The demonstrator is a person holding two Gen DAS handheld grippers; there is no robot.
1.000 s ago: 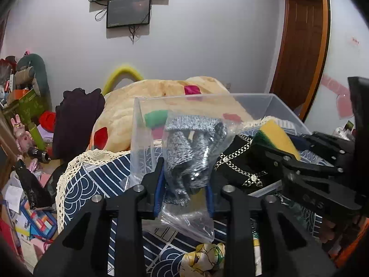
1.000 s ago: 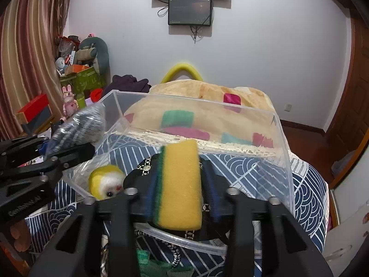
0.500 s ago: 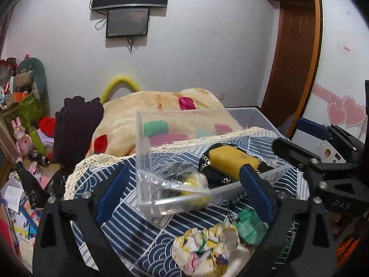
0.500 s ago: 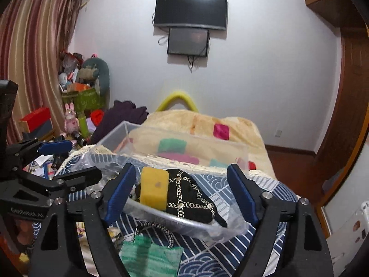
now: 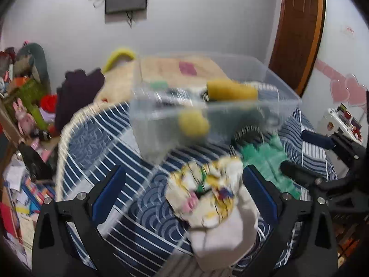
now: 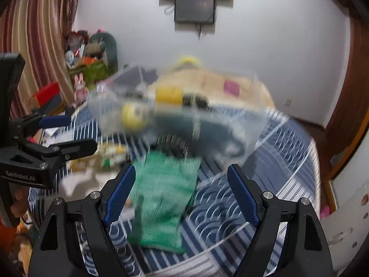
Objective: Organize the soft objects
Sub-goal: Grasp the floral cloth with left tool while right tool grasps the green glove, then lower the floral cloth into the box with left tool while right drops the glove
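A clear plastic bin (image 5: 272,101) stands on the blue patterned cloth (image 5: 96,143) and holds a yellow sponge (image 5: 230,90), a yellow plush ball (image 5: 192,123) and a dark item. It also shows in the right wrist view (image 6: 230,124). My left gripper (image 5: 183,190) is open, with a white floral cloth (image 5: 214,198) lying between its fingers. My right gripper (image 6: 182,190) is open over a green knitted cloth (image 6: 161,198). Both views are motion-blurred.
A beige blanket with coloured patches (image 5: 166,69) lies behind the bin. Clutter and toys (image 5: 25,106) fill the left side. A wooden door (image 5: 297,32) stands at the right. The other gripper (image 6: 53,152) shows at the left of the right wrist view.
Both grippers let go of their loads, the bagged grey item and the sponge, into the bin and opened. They have since drawn back and lowered toward the floral cloth and green cloth.
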